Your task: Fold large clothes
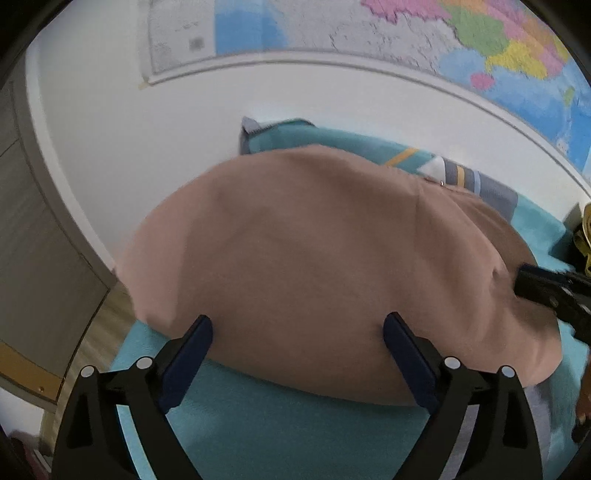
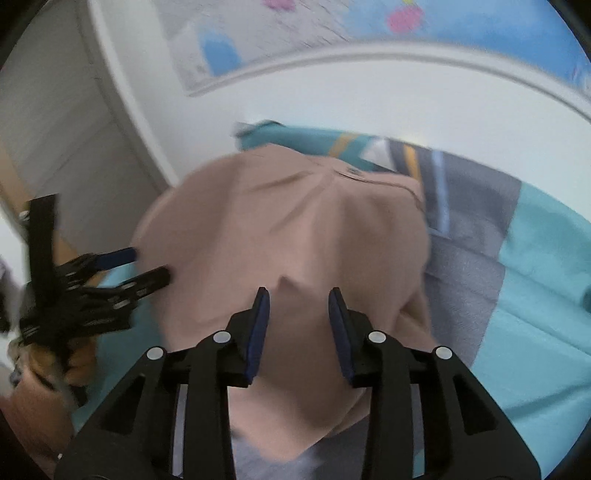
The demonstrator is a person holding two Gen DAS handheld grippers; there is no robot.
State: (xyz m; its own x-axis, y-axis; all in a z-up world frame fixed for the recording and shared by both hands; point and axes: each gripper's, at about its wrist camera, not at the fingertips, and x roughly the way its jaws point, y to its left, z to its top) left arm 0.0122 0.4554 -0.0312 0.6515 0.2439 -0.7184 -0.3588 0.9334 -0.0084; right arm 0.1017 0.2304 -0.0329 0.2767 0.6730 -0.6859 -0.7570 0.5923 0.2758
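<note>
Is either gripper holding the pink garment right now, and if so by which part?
Neither. The left gripper and right gripper both stand open over the pink garment, with no fabric pinched between the pads.

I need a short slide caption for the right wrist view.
Open right gripper above pink garment on teal bedsheet.

left tool point(image 1: 297, 325) wide open, right tool point(image 2: 299, 301) partly open

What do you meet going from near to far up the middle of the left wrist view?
Left gripper, open → teal bedspread → pinkish-tan garment → teal striped pillow → white wall → wall map.
</note>
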